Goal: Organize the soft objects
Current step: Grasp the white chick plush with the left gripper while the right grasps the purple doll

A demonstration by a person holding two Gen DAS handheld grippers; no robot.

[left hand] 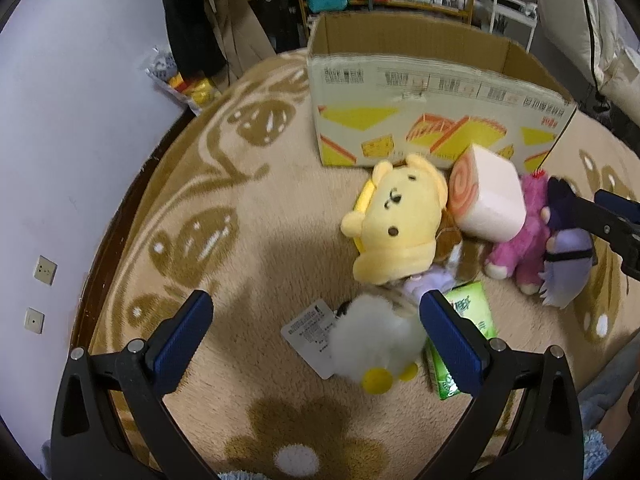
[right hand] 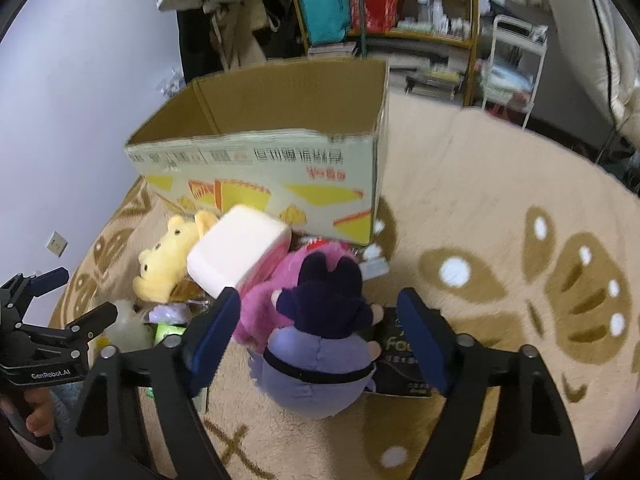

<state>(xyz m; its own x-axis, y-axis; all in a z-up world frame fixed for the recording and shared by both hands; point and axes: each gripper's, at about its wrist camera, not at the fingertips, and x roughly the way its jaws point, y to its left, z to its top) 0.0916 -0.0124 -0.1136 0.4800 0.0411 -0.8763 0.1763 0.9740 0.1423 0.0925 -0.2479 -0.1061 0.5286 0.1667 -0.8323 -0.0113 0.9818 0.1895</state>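
Note:
A pile of soft toys lies on the rug in front of an open cardboard box (left hand: 420,92). In the left wrist view my left gripper (left hand: 318,336) is open low over the rug. A white fluffy plush with yellow feet (left hand: 376,340) lies between its fingers, nearer the right pad. Behind it are a yellow bear (left hand: 400,220), a swirl-roll cushion (left hand: 488,200) and a pink plush (left hand: 520,244). My right gripper (right hand: 320,336) is open around a dark-haired doll in lavender (right hand: 320,344). Its pads stand apart from the doll's sides.
A green tissue pack (left hand: 476,312) and a paper tag (left hand: 308,332) lie by the white plush. A black pack (right hand: 400,360) sits under the doll. The patterned rug (right hand: 500,200) spreads to the right. Shelves (right hand: 384,12), hanging clothes and a white rack stand behind the box.

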